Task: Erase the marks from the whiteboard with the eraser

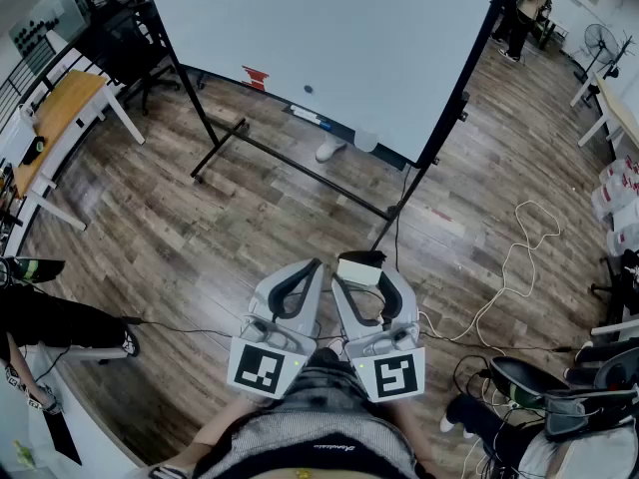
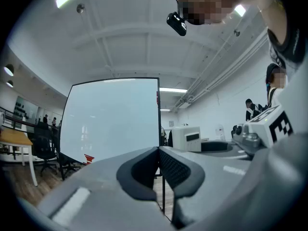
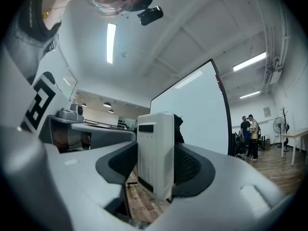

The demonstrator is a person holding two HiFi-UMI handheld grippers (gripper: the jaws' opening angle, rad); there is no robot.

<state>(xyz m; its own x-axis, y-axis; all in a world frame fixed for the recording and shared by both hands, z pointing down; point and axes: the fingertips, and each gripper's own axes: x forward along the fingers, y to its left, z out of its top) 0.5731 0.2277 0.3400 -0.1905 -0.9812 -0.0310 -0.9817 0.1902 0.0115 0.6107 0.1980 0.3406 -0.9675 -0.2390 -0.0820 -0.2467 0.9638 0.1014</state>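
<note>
A large whiteboard (image 1: pixel 329 38) on a black wheeled stand fills the top of the head view; it carries a red mark (image 1: pixel 257 77) low on its left and a small dark dot (image 1: pixel 308 90). It also shows in the left gripper view as the whiteboard (image 2: pixel 113 119) and in the right gripper view as the whiteboard (image 3: pixel 202 114). My right gripper (image 1: pixel 361 267) is shut on a white eraser (image 1: pixel 359 268), seen upright as the eraser (image 3: pixel 155 153) between the pads. My left gripper (image 1: pixel 308 270) is shut with nothing in it, its pads (image 2: pixel 171 165) touching. Both are held close to my body, well short of the board.
Wood floor lies between me and the board stand (image 1: pixel 290 163). A desk (image 1: pixel 60 118) and chairs stand at the left. A white cable (image 1: pixel 519 257) trails across the floor at the right, near equipment. Two people (image 1: pixel 524 8) stand at the far right, past a fan (image 1: pixel 602 43).
</note>
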